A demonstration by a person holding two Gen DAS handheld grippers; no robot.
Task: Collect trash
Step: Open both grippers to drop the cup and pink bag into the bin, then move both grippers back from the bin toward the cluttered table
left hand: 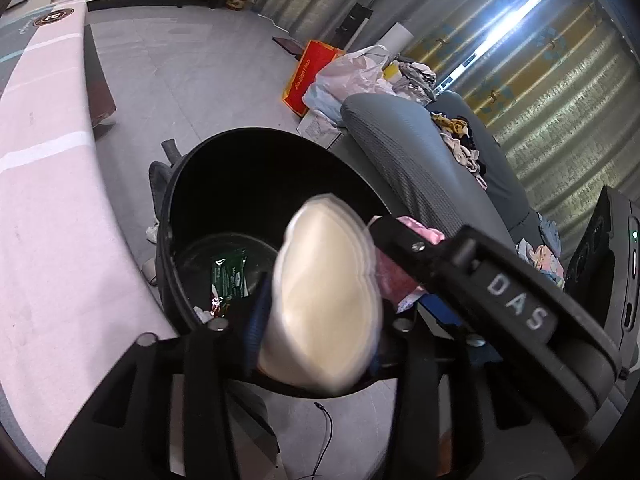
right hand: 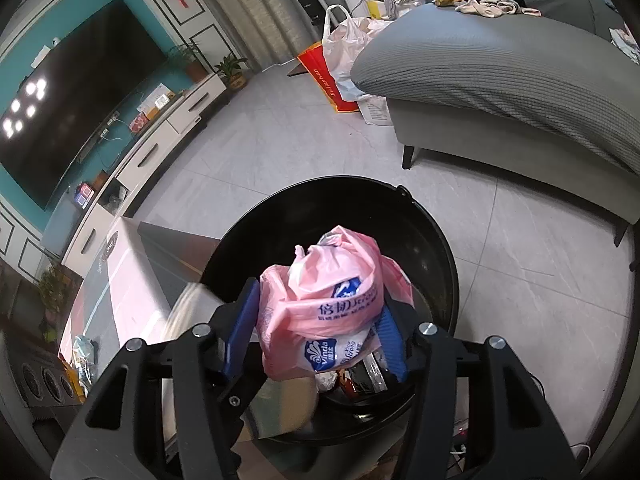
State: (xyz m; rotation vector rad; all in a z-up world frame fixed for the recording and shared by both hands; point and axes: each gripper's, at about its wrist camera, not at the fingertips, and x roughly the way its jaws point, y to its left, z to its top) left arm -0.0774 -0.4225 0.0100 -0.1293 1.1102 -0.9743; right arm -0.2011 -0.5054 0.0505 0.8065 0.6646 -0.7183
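Black plastic bin point(right hand: 420, 240) sits open-topped on the pale tiled floor point(right hand: 320, 140), directly ahead of and below both claws. Right gripper point(right hand: 318, 328): blue pads point(right hand: 240, 328) clamped on a crumpled pink plastic bag point(right hand: 332, 296) with blue Vinda print, held over the bin mouth. Beneath the bag, inside the bin, scraps of wrapper show, partly hidden.

Left gripper point(left hand: 320, 312): cream-white packet point(left hand: 324, 300), blurred, sits between its fingers over the near rim of the bin point(left hand: 256, 168); whether the fingers press it or have let go, I cannot tell. Green wrapper point(left hand: 230, 276) lies on the bin floor, ahead and left of this claw. Other gripper's black body crosses in from the right, touching or just beside the packet.

Grey sofa point(right hand: 500, 80) ahead and right, clothes heaped on it. White table edge point(left hand: 48, 200) at left.
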